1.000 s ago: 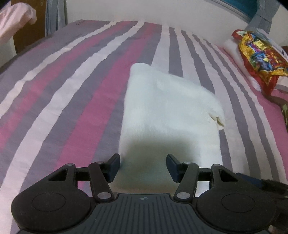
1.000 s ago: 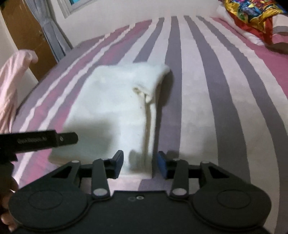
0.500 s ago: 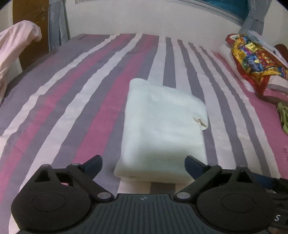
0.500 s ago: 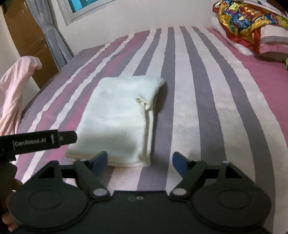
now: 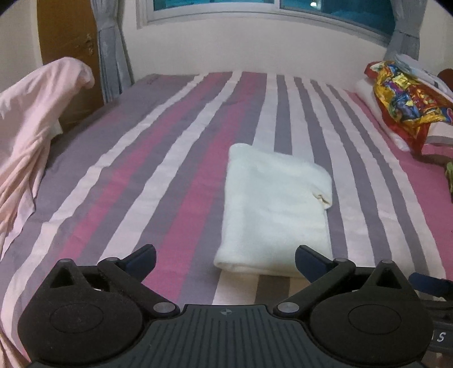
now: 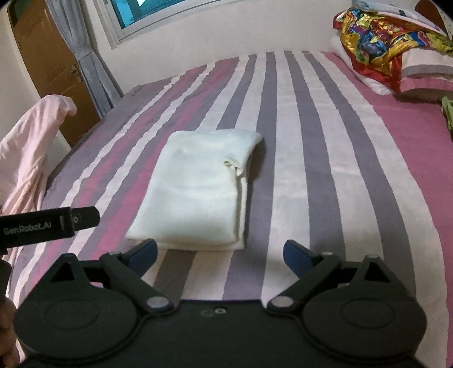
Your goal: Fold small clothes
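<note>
1. Left wrist view: my left gripper (image 5: 225, 261) stands spread as wide as it goes, nothing between its blue pads (image 5: 141, 258); the folded white fluffy garment (image 5: 273, 209) lies flat on the bed just ahead, its near edge between and beyond my fingertips, not touched.
2. Right wrist view: my right gripper (image 6: 220, 252) is opening — jaws already wide, holding nothing. The garment's near edge sits just past my left pad (image 6: 144, 252), apart from it; a small tag-like bit pokes out at its right fold.
3. Edges: the pink, grey and white striped bedsheet (image 6: 325, 158) runs back to a pale wall under a window (image 5: 254, 7). The bed's left edge drops off beside a draped pale pink cloth (image 5: 31, 136), with a brown wooden door (image 6: 48, 62) and a grey curtain (image 5: 111, 51) behind.
4. Open room — wide bare stripes on both sides of the garment, most to its right, up to the pillows with a shiny red, gold and blue cloth (image 6: 388, 36) at the far right corner.
5. Writing: the black bar of my left tool (image 6: 48, 226), seen from the right camera, reads "GenRobot.AI"; a lone "S" shows low at the right in the left camera.
</note>
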Action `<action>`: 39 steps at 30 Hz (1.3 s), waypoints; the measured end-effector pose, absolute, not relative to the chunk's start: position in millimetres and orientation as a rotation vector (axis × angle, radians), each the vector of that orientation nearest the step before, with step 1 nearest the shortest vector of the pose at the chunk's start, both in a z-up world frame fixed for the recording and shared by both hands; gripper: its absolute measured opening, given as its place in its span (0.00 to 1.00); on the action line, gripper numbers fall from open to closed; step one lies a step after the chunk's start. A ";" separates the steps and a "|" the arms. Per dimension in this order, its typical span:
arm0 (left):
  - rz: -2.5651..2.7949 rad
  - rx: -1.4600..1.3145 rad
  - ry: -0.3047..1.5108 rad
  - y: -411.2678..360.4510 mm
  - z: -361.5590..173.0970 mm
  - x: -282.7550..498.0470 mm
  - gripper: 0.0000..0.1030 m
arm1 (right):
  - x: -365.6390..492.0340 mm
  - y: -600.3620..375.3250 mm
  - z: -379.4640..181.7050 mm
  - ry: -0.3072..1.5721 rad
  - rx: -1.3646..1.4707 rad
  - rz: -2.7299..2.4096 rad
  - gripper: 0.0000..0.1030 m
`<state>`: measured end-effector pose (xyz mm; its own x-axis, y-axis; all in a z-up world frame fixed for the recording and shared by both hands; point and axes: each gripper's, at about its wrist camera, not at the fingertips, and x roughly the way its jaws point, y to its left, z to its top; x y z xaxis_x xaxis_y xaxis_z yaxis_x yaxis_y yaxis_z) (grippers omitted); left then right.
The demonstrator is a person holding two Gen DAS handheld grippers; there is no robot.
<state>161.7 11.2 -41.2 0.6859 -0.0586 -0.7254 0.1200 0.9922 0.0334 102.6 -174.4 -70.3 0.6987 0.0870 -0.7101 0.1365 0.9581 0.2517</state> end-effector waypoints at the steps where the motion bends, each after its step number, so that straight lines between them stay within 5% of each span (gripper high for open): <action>1: -0.090 0.090 0.825 10.8 -40.6 161.9 1.00 | 101.4 -172.9 -67.8 0.801 0.294 -0.024 0.93; 21: -0.055 0.200 0.746 13.9 -8.5 100.6 1.00 | 65.4 -146.5 -30.0 0.888 0.186 -0.145 0.99; 39: -0.122 0.031 0.719 35.2 32.0 -11.2 1.00 | -61.9 -142.6 31.2 0.643 0.227 -0.156 0.99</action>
